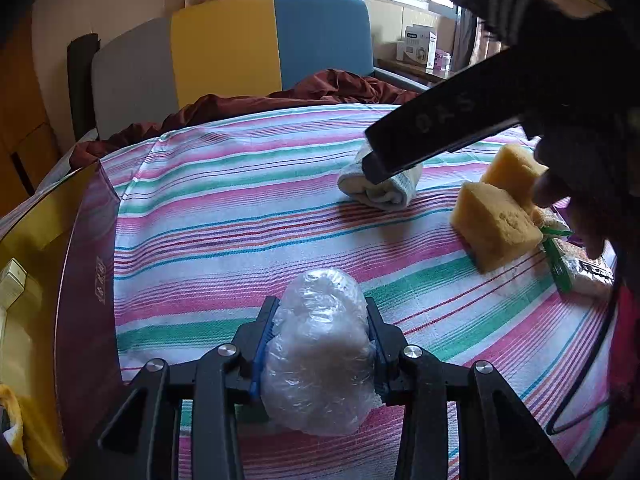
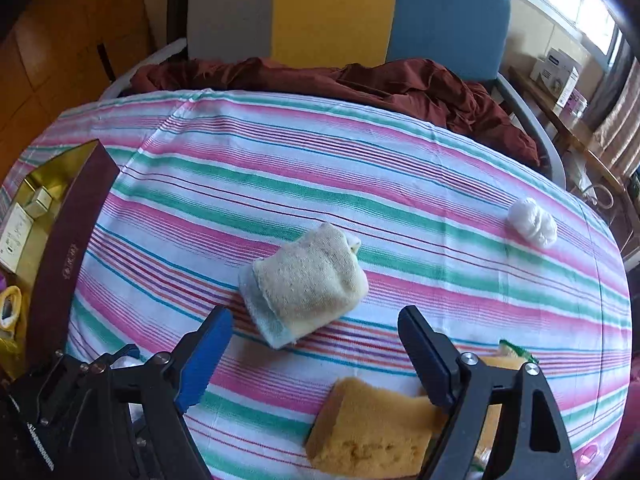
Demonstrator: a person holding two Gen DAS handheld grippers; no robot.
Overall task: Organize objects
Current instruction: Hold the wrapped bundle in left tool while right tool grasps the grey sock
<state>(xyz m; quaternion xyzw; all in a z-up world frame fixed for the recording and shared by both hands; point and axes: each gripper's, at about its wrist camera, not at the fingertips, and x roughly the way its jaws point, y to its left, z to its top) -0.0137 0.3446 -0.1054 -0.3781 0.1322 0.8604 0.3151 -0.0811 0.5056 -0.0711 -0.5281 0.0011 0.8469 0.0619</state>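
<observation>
The left gripper [image 1: 320, 336] has its jaws clamped on a crumpled clear plastic bundle [image 1: 320, 360], which bulges out between the blue pads and hangs just over the cloth. The right gripper [image 2: 316, 344] has its jaws wide apart with nothing between them, poised above the rolled towel.

A striped cloth [image 2: 360, 184] in pink, green and white covers the whole work surface. Behind it lies a heap of dark red fabric [image 2: 400, 80], against a panel of grey, yellow and blue. At the left edge of the cloth stands an open maroon box [image 2: 68, 248] with a gold lining, and small pale cartons sit inside it.

Near the middle of the cloth lies the rolled towel [image 2: 308, 284], cream with a pale blue edge. Closer to the right hand sit two yellow sponges [image 1: 492, 228], one behind the other and touching. Just beside them is a green and white packet [image 1: 576, 268]. Well apart, toward the far right edge, rests a small white wad [image 2: 532, 222]
</observation>
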